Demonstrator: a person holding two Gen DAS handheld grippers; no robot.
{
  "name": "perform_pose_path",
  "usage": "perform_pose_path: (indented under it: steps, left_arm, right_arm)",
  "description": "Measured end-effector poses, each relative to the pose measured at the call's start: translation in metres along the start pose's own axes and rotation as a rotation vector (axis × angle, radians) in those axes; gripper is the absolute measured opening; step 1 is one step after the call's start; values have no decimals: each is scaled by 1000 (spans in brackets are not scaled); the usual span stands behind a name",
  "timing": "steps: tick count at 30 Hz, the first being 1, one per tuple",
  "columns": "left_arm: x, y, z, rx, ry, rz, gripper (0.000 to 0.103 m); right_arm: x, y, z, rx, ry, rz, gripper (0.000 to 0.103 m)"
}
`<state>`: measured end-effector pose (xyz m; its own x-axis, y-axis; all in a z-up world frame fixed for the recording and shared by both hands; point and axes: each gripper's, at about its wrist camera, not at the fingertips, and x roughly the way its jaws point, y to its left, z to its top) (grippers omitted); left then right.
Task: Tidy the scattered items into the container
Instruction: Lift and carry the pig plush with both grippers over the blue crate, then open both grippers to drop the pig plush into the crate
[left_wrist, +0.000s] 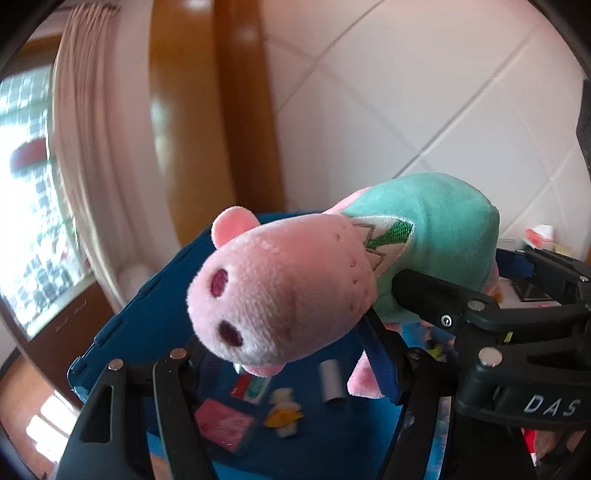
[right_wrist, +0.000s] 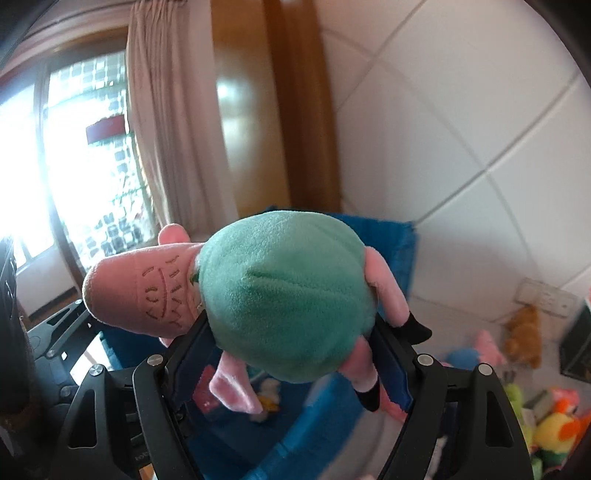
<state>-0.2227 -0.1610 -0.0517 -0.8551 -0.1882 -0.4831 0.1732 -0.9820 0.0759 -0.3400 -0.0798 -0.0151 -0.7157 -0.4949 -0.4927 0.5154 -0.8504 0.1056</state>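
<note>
A plush pig with a pink head (left_wrist: 280, 291) and a green body (right_wrist: 284, 295) hangs in the air, gripped at both ends. My left gripper (left_wrist: 280, 343) is shut on its head and neck. My right gripper (right_wrist: 291, 354), seen in the left wrist view as the right gripper (left_wrist: 465, 269), is shut on the green body, the pink legs dangling below. Under the toy stands the blue fabric container (left_wrist: 122, 332), whose rim also shows in the right wrist view as the container (right_wrist: 388, 236). Inside lie a pink packet (left_wrist: 221, 424), a white cylinder (left_wrist: 330, 384) and a small yellow and white plush (left_wrist: 284, 410).
Several plush toys (right_wrist: 554, 424) lie on the floor to the right, with a brown one (right_wrist: 521, 332) near a wall socket (right_wrist: 546, 295). Behind the container are a white tiled wall (right_wrist: 461, 129), a wooden door frame (right_wrist: 295, 110), a curtain (right_wrist: 166, 129) and a bright window (right_wrist: 74, 166).
</note>
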Motion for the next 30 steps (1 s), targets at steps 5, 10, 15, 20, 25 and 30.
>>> perform_pose_path:
  steps: [5,10,15,20,25,30]
  left_arm:
    - [49,42,6,-54,76,-8,67]
    - [87,59,19,-86,167,-16,67]
    - [106,67,24,-99,213,-3,67]
    - [127,72,33,-143,272,-35,67]
    - [138,77,38,-161,322,-46,67]
    - [142,83,38,-160,342,-20,67]
  right_arm:
    - [59,26,16,-22,76,-17,80]
    - [104,31,31,-21,145,-26,80]
    - [134,29,43,-14,183,-46,80]
    - [157,26,52,-10,200,-84,80]
    - [167,27,60,-13,214,-119,85]
    - [167,31,70,-17,207,-165,85]
